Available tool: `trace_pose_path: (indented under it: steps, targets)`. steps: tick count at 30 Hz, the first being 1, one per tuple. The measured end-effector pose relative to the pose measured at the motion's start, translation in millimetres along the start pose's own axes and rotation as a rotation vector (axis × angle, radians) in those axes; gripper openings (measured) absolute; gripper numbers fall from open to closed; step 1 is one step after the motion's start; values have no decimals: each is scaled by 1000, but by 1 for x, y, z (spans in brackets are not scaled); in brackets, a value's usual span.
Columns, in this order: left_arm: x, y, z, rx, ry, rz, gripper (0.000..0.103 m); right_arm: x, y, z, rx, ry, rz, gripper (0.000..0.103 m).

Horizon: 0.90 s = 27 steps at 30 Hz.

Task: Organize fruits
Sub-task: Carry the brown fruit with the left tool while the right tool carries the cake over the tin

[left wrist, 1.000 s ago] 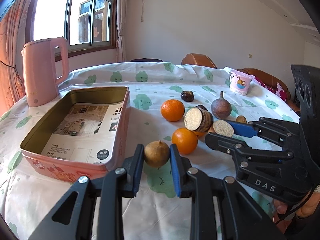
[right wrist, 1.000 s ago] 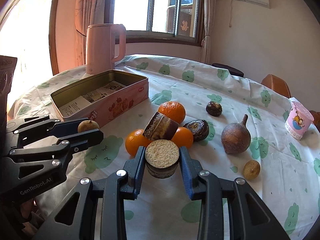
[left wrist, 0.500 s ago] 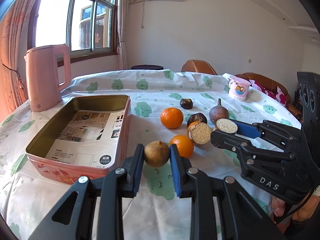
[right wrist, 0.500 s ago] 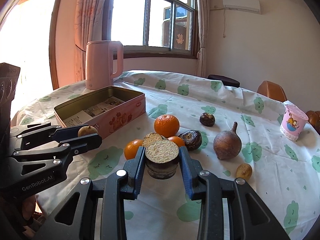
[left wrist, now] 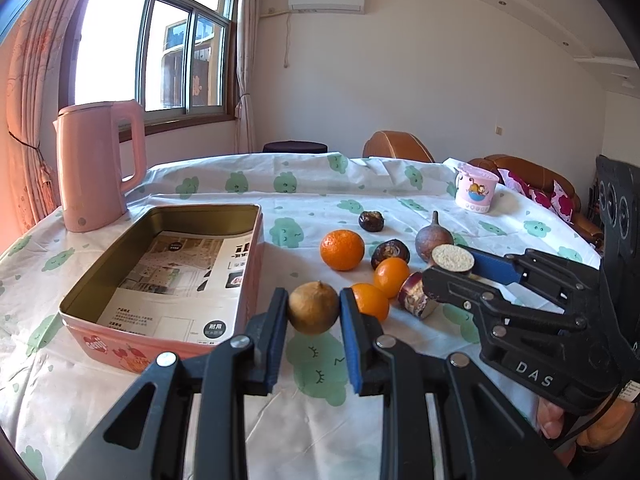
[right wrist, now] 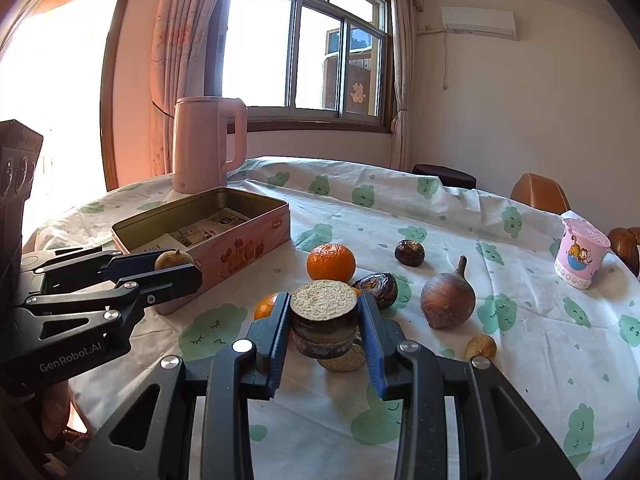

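- Our left gripper (left wrist: 313, 307) is closed around a small brown round fruit (left wrist: 313, 307), held low in the frame's centre, just right of the pink tin (left wrist: 100, 342).
- Our right gripper (right wrist: 324, 320) is clamped on a cut dark-skinned fruit piece (right wrist: 323, 318), pale face up, at centre frame above the tablecloth (right wrist: 520, 360).
- The tin at left holds only a printed leaflet (left wrist: 180, 276); we judge nothing is sorted yet.
- Still loose on the cloth: three oranges (left wrist: 342, 244), two dark wrinkled fruits (right wrist: 409, 253), a brown stemmed fruit (right wrist: 447, 304), another cut piece (left wrist: 414, 300), and a small tan fruit (right wrist: 480, 346).
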<state>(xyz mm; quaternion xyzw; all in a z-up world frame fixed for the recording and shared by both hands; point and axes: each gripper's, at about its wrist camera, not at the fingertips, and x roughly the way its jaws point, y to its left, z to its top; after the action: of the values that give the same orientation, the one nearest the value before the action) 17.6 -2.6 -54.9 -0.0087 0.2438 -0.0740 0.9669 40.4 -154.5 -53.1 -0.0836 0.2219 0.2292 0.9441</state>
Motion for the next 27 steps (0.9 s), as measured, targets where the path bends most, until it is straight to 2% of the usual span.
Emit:
trace_pose_path:
  steps: [27]
  targets:
    - [-7,6,5,-9,-59,37,27,-14,5,-1,-28,-95,-7,36]
